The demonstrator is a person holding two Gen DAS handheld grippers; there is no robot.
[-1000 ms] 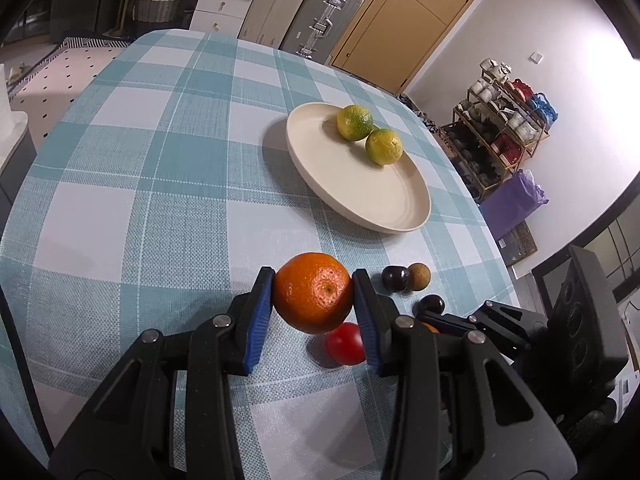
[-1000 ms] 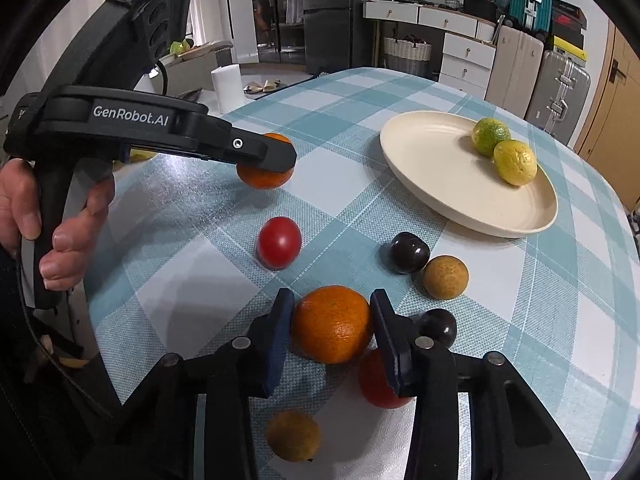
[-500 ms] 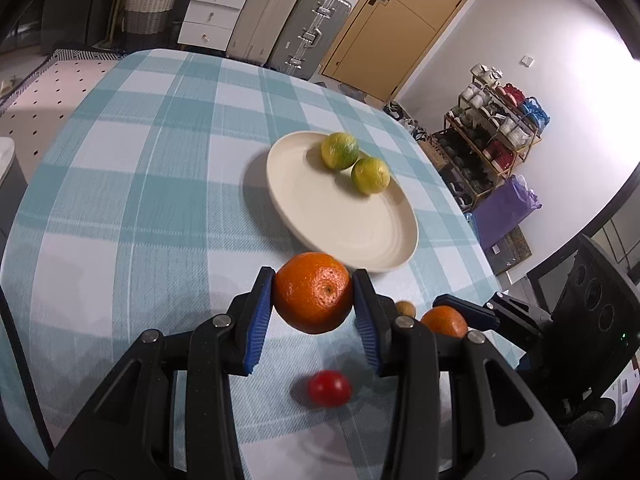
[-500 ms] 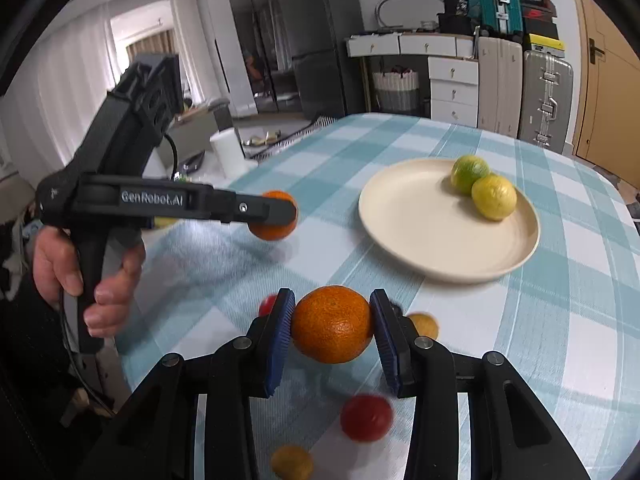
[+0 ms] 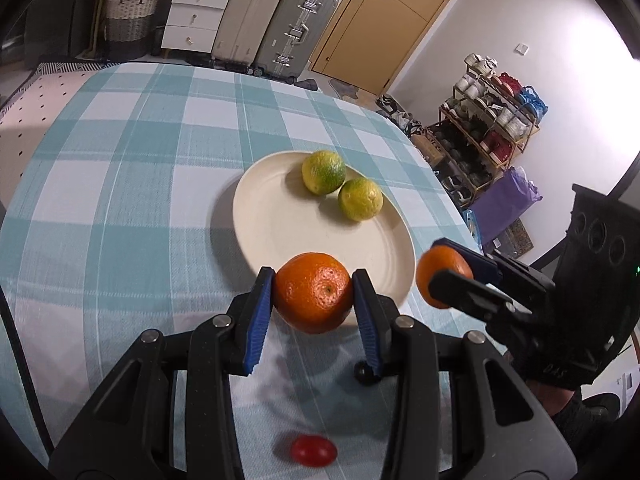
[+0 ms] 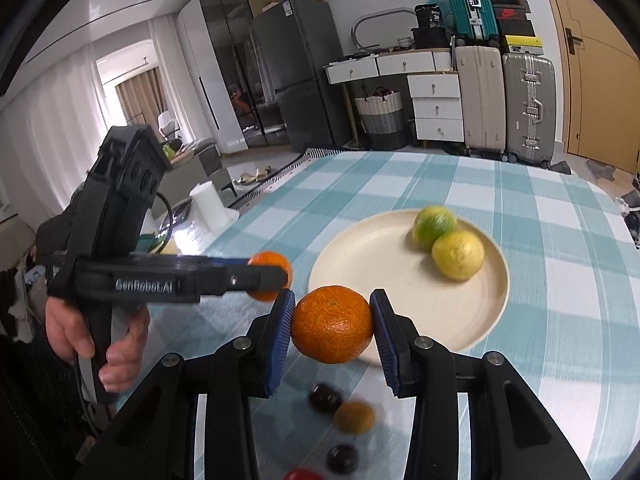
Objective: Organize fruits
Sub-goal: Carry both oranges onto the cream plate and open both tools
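Observation:
My left gripper (image 5: 314,298) is shut on an orange (image 5: 314,296) and holds it in the air at the near rim of a cream plate (image 5: 280,220). My right gripper (image 6: 332,324) is shut on a second orange (image 6: 332,322), also raised, near the plate's (image 6: 400,280) near-left rim. Each gripper shows in the other's view, with the left gripper's orange (image 6: 270,264) and the right gripper's orange (image 5: 442,268) in sight. Two green-yellow citrus fruits (image 5: 323,171) (image 5: 360,199) lie on the plate's far side.
The round table has a teal-and-white check cloth (image 5: 120,200). Below the grippers lie a red tomato (image 5: 313,450), dark plums (image 6: 325,397) (image 6: 342,458) and a small brown fruit (image 6: 354,417). Suitcases and drawers stand beyond the table.
Both grippers have lifted their oranges off the table and carried them toward the plate. The loose fruits on the cloth have dropped lower in both views.

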